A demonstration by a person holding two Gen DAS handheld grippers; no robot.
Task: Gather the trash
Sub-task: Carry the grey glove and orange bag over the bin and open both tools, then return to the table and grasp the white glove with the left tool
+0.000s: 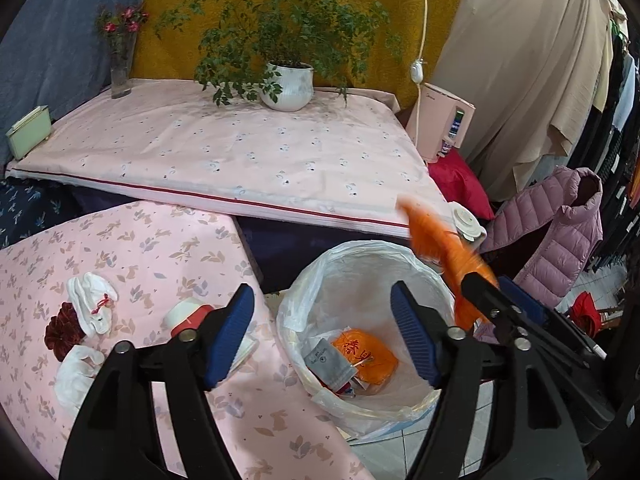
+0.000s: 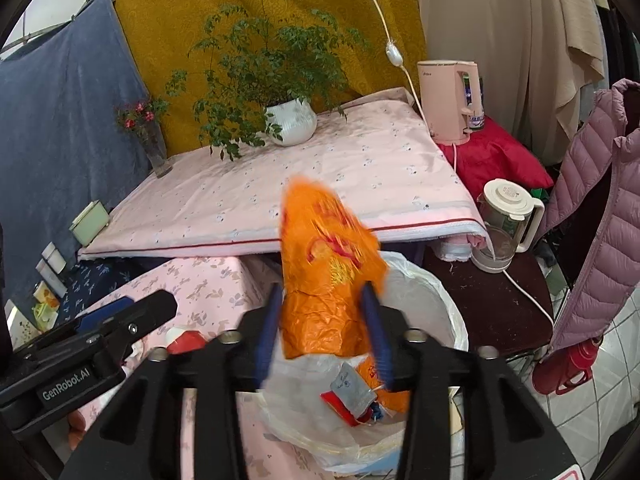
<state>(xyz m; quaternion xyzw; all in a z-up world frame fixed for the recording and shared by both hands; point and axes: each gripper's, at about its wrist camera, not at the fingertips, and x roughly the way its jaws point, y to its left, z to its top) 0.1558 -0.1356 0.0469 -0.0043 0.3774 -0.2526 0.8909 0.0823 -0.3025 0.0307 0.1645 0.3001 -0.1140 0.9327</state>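
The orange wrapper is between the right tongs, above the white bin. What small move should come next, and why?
Probably just wait and let the orange wrapper drop: it is blurred between the right tongs, whose pads stand apart from it, right over the lined bin that already holds trash. After that, the open, empty left tongs could go for the small red and white cup on the pink cloth.

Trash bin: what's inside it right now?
Inside the lined trash bin: an orange packet, a grey sachet and red scraps. Anything beneath them is covered. Another orange wrapper sits between the right gripper pads above.
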